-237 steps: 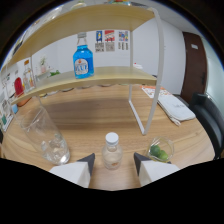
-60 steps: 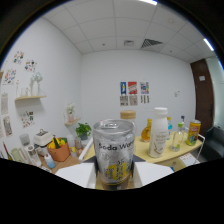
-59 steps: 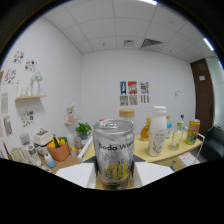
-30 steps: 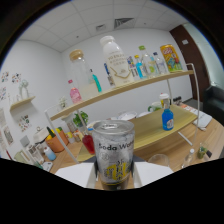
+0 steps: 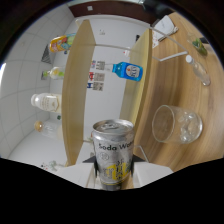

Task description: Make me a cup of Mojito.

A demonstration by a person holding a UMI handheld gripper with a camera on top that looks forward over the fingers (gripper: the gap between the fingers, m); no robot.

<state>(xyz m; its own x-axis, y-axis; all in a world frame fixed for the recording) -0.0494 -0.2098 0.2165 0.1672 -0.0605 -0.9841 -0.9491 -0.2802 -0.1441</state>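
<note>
Gripper view shows one silver soda water can with yellow marks (image 5: 113,154) held in the hand-held gripper (image 5: 113,170). Both fingers press on the sides of the can, so the hand-held gripper is closed tight around it. The whole view is tipped over on its side.

Next to the can, over the wooden tabletop (image 5: 197,100), sits one clear round drinking glass (image 5: 176,125) with ice in it. It is close to the can but not touching it. Farther past the glass lies one thin clear bottle with a white cap (image 5: 198,72).

Behind the can is a wooden shelf with two boards (image 5: 80,90). One blue bottle (image 5: 129,70) rests on the board nearer the glass. One white bottle (image 5: 46,102) rests on the other board, far from the glass, with more small bottles near it that I cannot count.
</note>
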